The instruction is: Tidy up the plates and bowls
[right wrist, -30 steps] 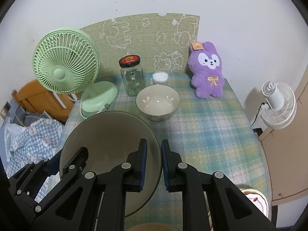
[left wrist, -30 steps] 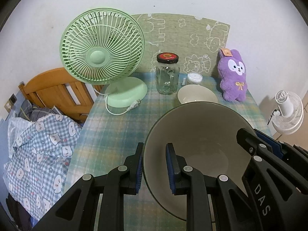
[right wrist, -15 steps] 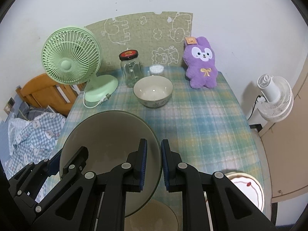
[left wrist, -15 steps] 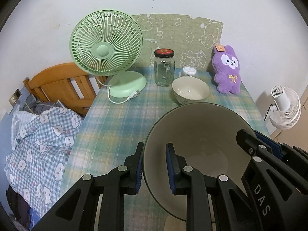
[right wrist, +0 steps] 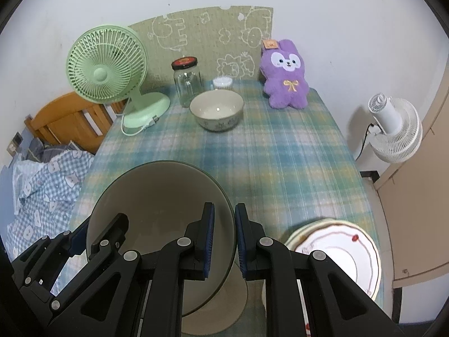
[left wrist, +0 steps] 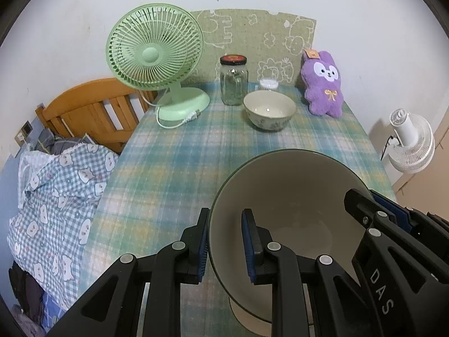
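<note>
Above the near end of the table [right wrist: 280, 151], the large bowl [left wrist: 294, 196] hangs clamped at opposite rims by the left gripper [left wrist: 224, 241] and right gripper [right wrist: 224, 238]. Transport step, judged. Next: set it down gently, clear of the plates [right wrist: 345, 244] and small bowl [right wrist: 216, 109].

plate stack [right wrist: 350, 241] partly behind tool, bedding [left wrist: 56, 185] cut off

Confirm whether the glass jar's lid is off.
No. The jar stands by the green fan with its dark, red-topped lid seated on its mouth.
</note>
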